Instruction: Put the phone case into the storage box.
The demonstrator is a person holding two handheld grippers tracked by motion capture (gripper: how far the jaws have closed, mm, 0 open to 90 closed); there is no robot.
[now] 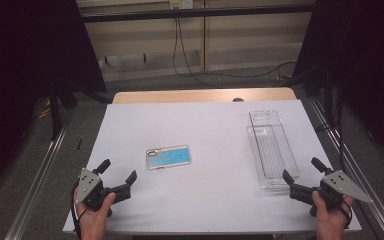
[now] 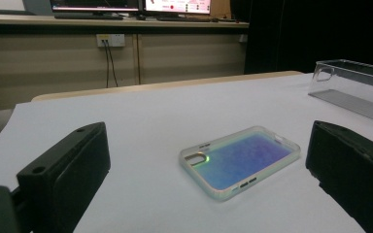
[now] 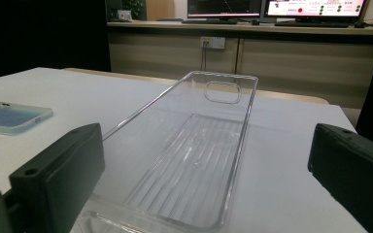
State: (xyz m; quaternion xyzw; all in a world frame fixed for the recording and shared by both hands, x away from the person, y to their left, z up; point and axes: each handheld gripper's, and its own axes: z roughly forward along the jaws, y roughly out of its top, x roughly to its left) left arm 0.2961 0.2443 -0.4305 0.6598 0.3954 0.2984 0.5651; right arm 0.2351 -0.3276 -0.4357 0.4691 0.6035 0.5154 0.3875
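It looked like a lab: lit computer monitors (image 3: 272, 7) stood on a long wooden bench (image 3: 243, 29), black curtains (image 1: 25, 45) flanked the white surface (image 1: 210, 125).

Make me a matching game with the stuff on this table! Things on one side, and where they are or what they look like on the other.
Things:
1. phone case
2. clear plastic tray
3. left gripper
4. right gripper

Descriptions:
A. see-through, ribbed floor, on the table's right side
B. open, at the table's near left corner
C. shimmery blue, lying flat mid-table
D. open, just before the tray's near end

Pairs: 1-C, 2-A, 3-B, 4-D
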